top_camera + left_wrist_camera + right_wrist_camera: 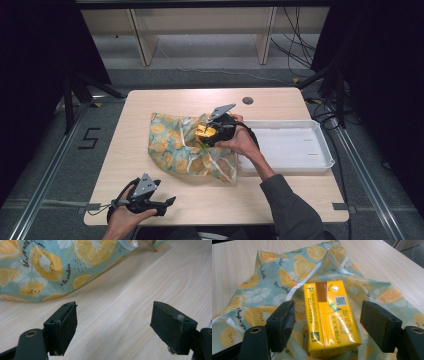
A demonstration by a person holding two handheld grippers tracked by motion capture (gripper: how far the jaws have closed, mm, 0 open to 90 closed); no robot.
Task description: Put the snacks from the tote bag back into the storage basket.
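Yellow drink carton (329, 317) lies on the lemon-print bag (187, 145); my right gripper (328, 326) jaws straddle it, spread, not pressing. My left gripper (113, 330) gapes empty near the bag's edge.

The table (210, 197) is seen from above, looking forward and down. The patterned bag (37, 267), close ahead of each gripper camera, is shared by all views.

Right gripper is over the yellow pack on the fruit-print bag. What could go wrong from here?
1. The right gripper has its fingers either side of the yellow plastic-wrapped rectangular pack with gaps showing, so it may slip on the glossy wrap when closing.
2. The teal lemon-print plastic bag lies loose beneath; a finger could snag it.
3. The left gripper rests open off the bag, so nothing steadies it.
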